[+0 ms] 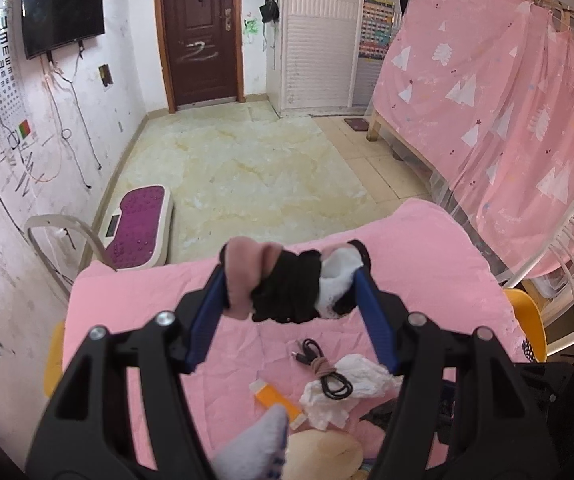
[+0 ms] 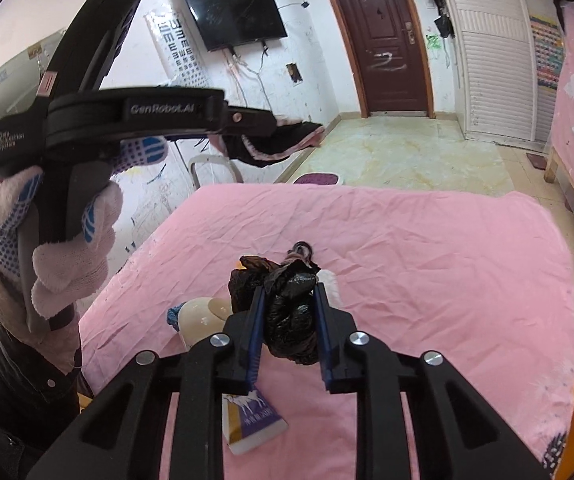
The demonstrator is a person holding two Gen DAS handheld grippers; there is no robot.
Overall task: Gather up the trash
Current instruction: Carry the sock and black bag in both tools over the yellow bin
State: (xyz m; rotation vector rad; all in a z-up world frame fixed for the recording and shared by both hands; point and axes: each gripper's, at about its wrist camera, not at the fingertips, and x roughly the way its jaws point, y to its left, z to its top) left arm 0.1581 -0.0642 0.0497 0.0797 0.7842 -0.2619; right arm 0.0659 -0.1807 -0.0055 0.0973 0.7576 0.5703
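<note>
My left gripper (image 1: 291, 276) is shut on a rolled bundle of pink, black and white socks (image 1: 291, 286) and holds it high above the pink table (image 1: 135, 304). The same bundle (image 2: 283, 142) shows in the right wrist view, hanging from the raised left gripper. My right gripper (image 2: 287, 292) is shut on a crumpled black plastic bag (image 2: 291, 320) just above the table. Below lie a crumpled white tissue (image 1: 351, 384), a coiled black cable (image 1: 327, 372) and an orange-and-white packet (image 1: 277, 398).
A cream round object (image 2: 203, 316) and a purple-and-white wrapper (image 2: 253, 424) lie on the pink cloth (image 2: 447, 260) near my right gripper. A purple scale (image 1: 139, 226) and a white chair (image 1: 59, 240) stand on the floor to the left. Pink-curtained bed (image 1: 487, 100) at right.
</note>
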